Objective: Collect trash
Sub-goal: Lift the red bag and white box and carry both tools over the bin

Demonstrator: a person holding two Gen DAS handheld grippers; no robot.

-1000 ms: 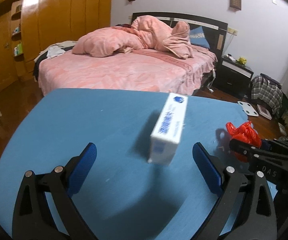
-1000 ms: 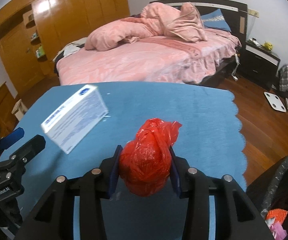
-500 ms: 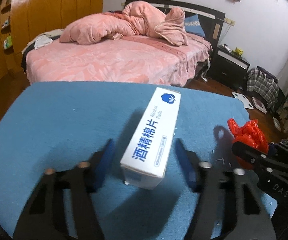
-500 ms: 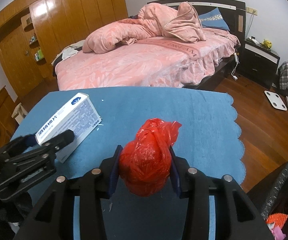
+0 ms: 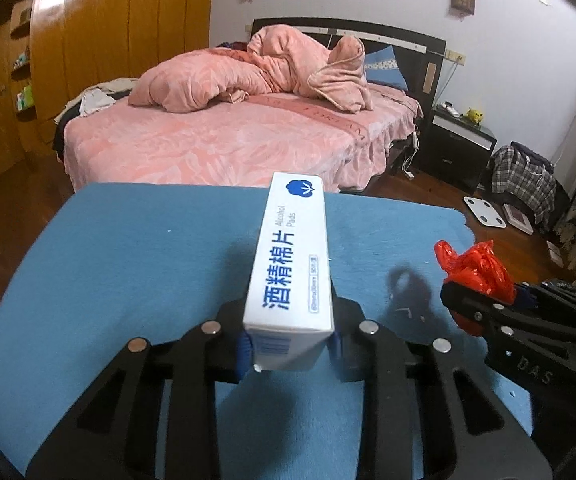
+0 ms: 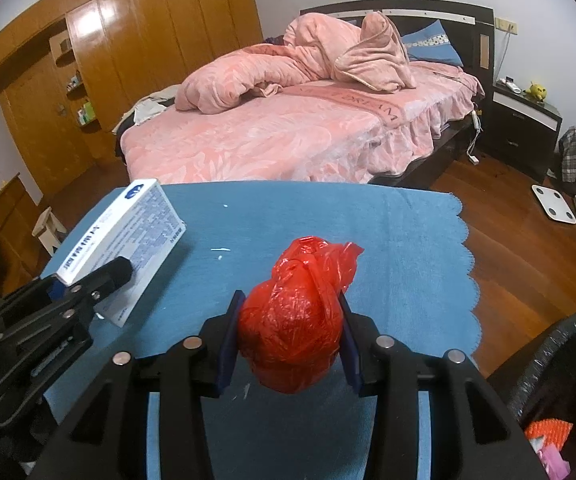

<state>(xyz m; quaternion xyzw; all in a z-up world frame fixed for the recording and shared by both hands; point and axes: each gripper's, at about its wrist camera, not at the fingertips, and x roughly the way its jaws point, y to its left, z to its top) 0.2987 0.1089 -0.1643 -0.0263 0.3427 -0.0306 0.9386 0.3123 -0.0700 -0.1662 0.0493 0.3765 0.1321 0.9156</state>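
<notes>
The white alcohol pads box (image 5: 292, 276) sits between the closing jaws of the left hand-held gripper (image 5: 290, 350), its pads touching the box. The right hand-held gripper (image 6: 288, 344) grips a red plastic bag (image 6: 294, 328) over the blue bench (image 6: 388, 248).

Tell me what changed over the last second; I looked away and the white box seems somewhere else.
The left claw, wide open a second ago with the white cardboard alcohol-pad box loose ahead of it, has come up around the box's near end and is closing; its blue pads now press the box's sides. Unchanged: the right claw stays clamped on the crumpled red plastic bag over the blue tablecloth.
</notes>
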